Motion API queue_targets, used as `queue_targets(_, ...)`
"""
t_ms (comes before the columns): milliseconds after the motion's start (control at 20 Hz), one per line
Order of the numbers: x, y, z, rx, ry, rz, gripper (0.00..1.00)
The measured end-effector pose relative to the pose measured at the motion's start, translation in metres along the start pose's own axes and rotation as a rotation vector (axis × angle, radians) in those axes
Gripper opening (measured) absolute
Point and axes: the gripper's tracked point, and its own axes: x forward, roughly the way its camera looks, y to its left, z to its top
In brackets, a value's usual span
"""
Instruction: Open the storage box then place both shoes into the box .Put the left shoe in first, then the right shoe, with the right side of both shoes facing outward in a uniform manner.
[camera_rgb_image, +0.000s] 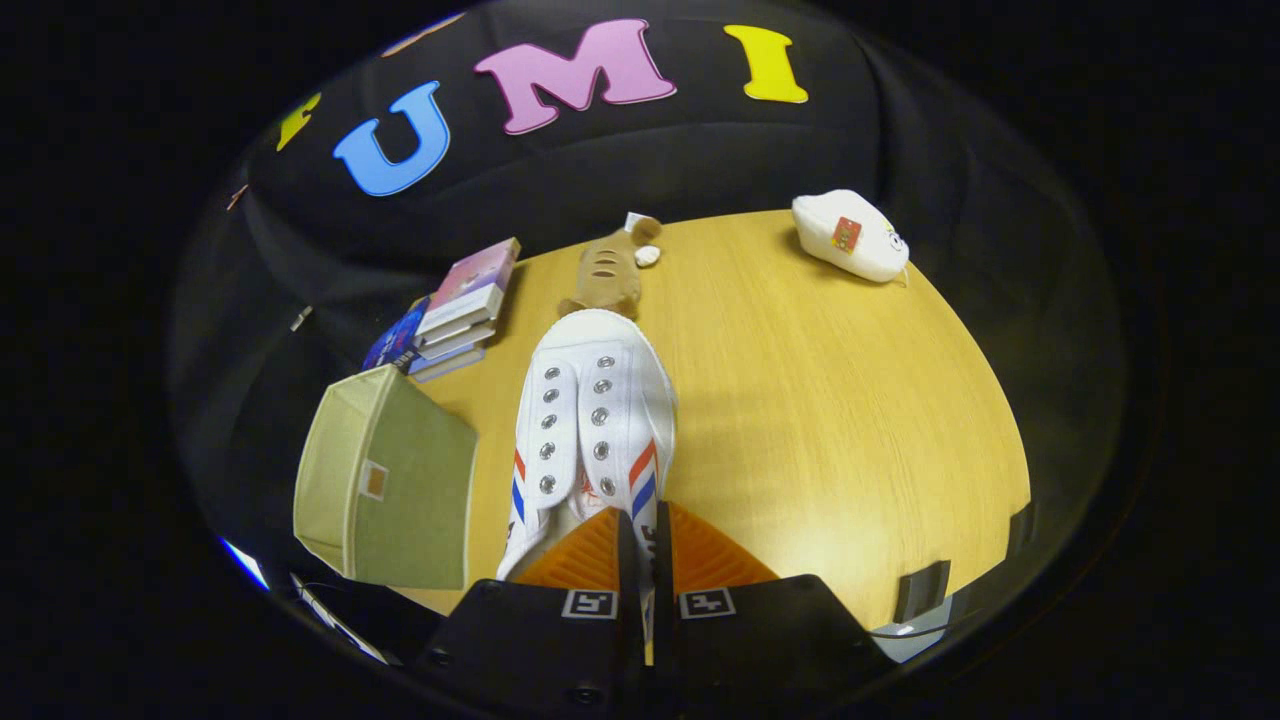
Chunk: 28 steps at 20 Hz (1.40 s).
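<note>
A white canvas shoe (590, 410) with metal eyelets and red-and-blue side stripes points away from me, toe toward the far side of the wooden table (830, 400). My gripper (640, 535) is shut on the shoe's side wall near the heel; the thin canvas edge is pinched between the two fingers. The shoe looks lifted over the table. To the left of the shoe stands the olive-green fabric storage box (385, 490), its opening turned away to the left; I cannot see its inside.
A stack of books (455, 310) lies beyond the box. A brown plush toy (605, 270) sits just past the shoe's toe. A white plush (850, 238) rests at the far right of the table. Black clamps (920, 590) hold the near right edge.
</note>
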Motion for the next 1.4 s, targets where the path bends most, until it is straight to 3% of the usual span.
queue_targets(350, -0.022, 0.131, 0.019, 0.024, -0.046, 0.113, 0.08)
queue_targets(700, -0.016, 0.241, 0.002, 0.023, 0.001, 0.201, 0.08)
queue_targets(950, 0.012, 0.278, -0.035, 0.001, 0.063, 0.166, 0.08)
queue_targets(1300, 0.048, 0.284, -0.061, -0.052, 0.088, 0.05, 0.08)
queue_targets(1400, 0.051, 0.285, -0.062, -0.068, 0.104, 0.07, 0.12)
